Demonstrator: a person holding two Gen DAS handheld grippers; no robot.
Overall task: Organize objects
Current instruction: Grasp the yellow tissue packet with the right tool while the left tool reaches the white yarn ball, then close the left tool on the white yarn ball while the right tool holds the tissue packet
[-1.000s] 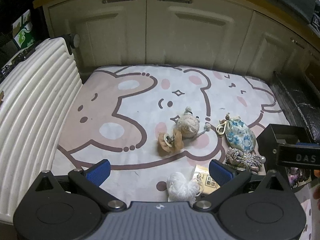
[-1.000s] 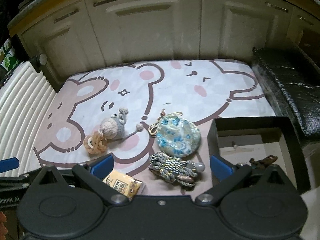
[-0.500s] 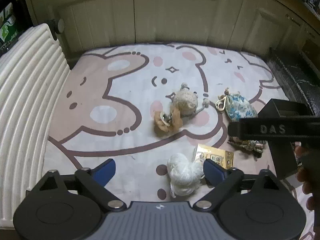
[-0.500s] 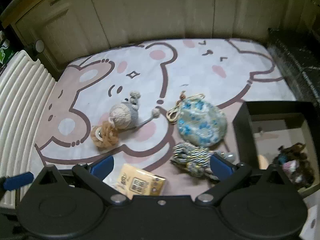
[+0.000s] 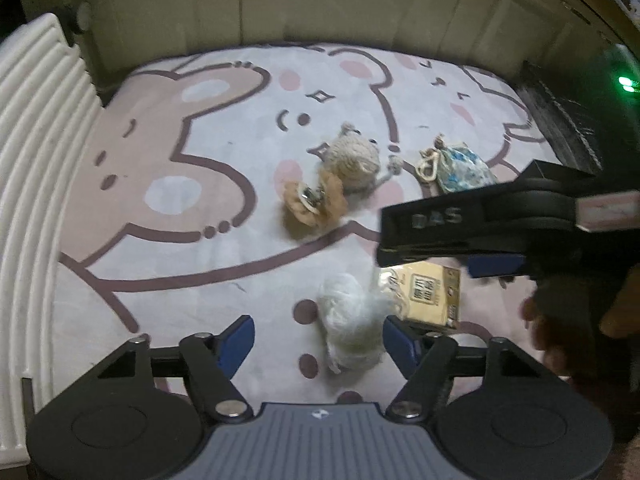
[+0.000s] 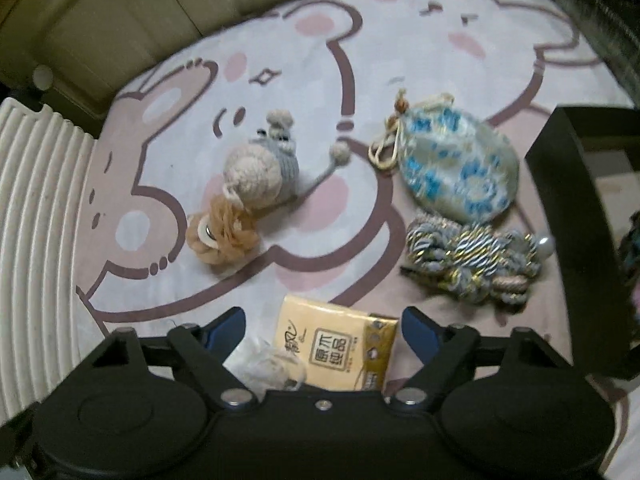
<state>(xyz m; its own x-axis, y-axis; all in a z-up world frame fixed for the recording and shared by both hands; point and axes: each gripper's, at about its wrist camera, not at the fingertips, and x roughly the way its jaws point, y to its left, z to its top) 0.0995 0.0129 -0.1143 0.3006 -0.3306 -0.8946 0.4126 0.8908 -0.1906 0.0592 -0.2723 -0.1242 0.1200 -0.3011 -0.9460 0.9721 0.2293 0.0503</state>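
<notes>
On the bear-print mat [image 5: 168, 184] lie a white fluffy ball [image 5: 352, 320], a yellow tissue pack [image 5: 428, 296], a crocheted mouse [image 5: 354, 158], a tan scrunchie [image 5: 314, 204] and a blue floral pouch [image 5: 460, 168]. My left gripper [image 5: 318, 340] is open, its jaws either side of the white ball. My right gripper [image 6: 322, 330] is open above the tissue pack [image 6: 340, 348]. In the right wrist view I see the mouse [image 6: 260, 168], scrunchie [image 6: 222, 236], pouch [image 6: 456, 172], a braided cord bundle [image 6: 472, 264] and the black box [image 6: 572, 208].
A white ribbed suitcase [image 5: 36, 152] lies along the mat's left side. Cream cabinet doors [image 5: 320, 0] stand behind the mat. A black bag [image 5: 568, 116] lies at the right. The right gripper's body [image 5: 480, 220] crosses the left wrist view.
Both grippers have come lower and nearer the mat. The right gripper has moved left from the black box to over the tissue pack; the left now straddles the white ball.
</notes>
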